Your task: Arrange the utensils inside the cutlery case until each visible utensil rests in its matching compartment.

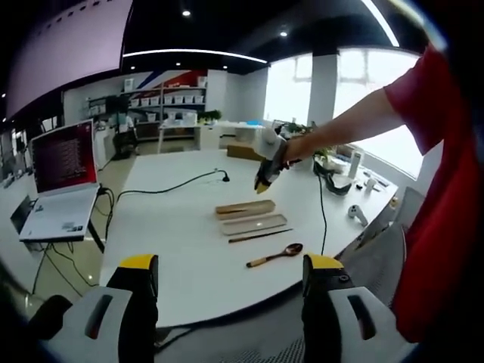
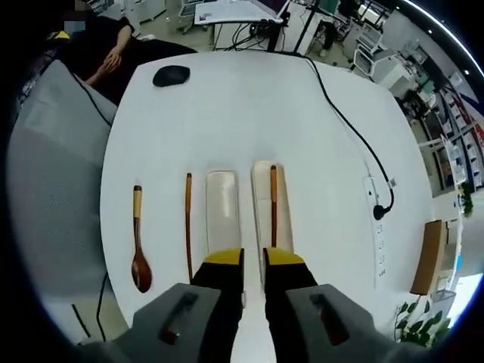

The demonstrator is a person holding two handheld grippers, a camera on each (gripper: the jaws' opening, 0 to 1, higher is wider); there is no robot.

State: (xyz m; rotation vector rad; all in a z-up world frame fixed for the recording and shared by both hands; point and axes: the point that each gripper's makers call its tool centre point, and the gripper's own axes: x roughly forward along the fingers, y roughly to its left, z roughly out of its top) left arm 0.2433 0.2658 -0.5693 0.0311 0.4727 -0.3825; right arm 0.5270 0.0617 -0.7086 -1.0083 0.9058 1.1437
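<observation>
- The left gripper point(image 1: 230, 291) sits low at the near edge of the white table point(image 1: 174, 227), its yellow-tipped jaws spread wide with nothing between them.
- The right gripper point(image 2: 253, 261) hangs above the cutlery case, jaws close together with a narrow gap; nothing is held. In the left gripper view it hovers over the far end of the case, held by a person's hand.
- The case tray point(image 2: 272, 208) lies on the table with one chopstick point(image 2: 273, 206) inside it, lengthwise.
- The case lid point(image 2: 221, 200) lies just beside the tray, parallel to it, with nothing in it.
- A second chopstick point(image 2: 188, 225) lies on the table just beside the lid, outside the case.
- A wooden spoon point(image 2: 138, 249) lies further out on the table, parallel to the chopstick, bowl toward the near edge.
- A laptop point(image 1: 62, 178) stands on a side stand, and a black mouse point(image 2: 171, 75) and a power strip point(image 2: 376, 227) with a black cable rest on the table.
</observation>
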